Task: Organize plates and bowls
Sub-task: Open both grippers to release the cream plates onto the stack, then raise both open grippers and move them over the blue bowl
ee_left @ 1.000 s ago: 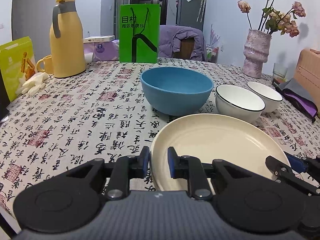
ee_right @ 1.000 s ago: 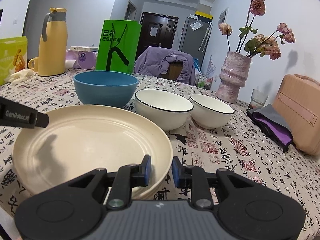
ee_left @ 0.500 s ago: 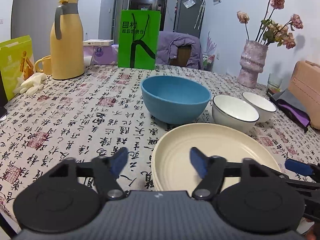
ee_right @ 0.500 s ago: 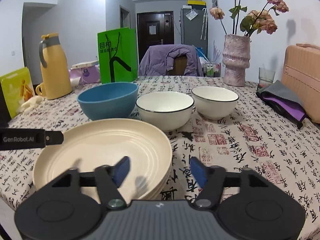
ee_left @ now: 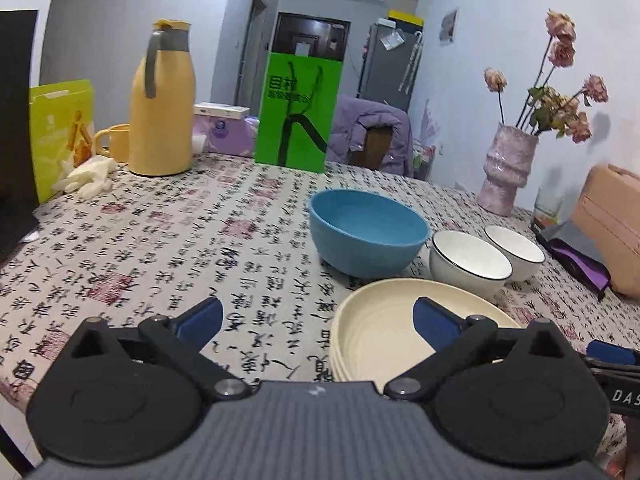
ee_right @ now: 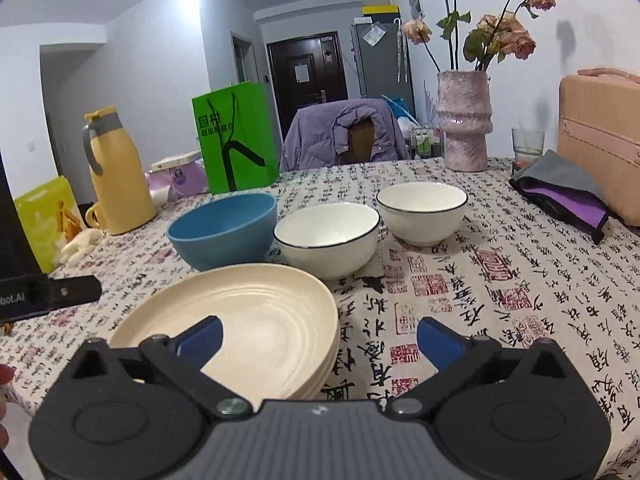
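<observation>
Tablecloth (ee_right: 520,280), calligraphy print, under everything. Cream plates (ee_right: 248,320), stacked, at my 6 o'clock. Blue bowl (ee_right: 224,232) at 11 o'clock beyond the stack; two white bowls (ee_right: 328,240) (ee_right: 422,212) toward 1 o'clock. My left gripper (ee_left: 316,320) and right gripper (ee_right: 318,338): jaws opening, spread wide, holding nothing.

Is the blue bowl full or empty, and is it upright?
Empty and upright. The blue bowl stands rim-up on the tablecloth, and the left wrist view shows only its bare blue inside.
</observation>
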Demonstrator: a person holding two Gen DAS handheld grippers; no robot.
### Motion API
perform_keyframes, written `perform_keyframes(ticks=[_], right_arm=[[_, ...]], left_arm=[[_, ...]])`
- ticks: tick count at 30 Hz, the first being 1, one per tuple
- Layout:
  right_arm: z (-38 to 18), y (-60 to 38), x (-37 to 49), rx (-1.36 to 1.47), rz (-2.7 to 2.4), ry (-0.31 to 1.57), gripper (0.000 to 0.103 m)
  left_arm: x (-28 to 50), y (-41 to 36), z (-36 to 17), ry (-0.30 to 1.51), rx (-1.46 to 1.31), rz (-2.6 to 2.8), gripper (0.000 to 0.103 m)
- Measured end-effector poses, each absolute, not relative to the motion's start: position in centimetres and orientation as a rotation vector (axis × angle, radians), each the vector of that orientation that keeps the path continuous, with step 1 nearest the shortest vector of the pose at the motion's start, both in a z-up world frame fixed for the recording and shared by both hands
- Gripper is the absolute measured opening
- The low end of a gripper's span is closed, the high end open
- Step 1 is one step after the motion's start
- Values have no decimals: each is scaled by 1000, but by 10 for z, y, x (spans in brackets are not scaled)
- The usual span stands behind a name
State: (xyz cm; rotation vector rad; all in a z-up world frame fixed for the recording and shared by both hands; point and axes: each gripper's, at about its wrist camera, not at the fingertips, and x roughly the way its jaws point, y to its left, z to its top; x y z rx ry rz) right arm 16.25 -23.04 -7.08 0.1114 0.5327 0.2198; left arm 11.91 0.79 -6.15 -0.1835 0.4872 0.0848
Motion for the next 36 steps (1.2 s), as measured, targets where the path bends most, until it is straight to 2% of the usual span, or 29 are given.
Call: perform_keyframes(ticks=[18, 36], right_arm=[[-47, -223, 179, 132, 226, 517, 103], [-29, -197, 233, 124, 251, 535, 103]], left_arm=[[117, 32, -36, 441, -169, 113, 103], [161, 73, -16, 434, -171, 177, 103]])
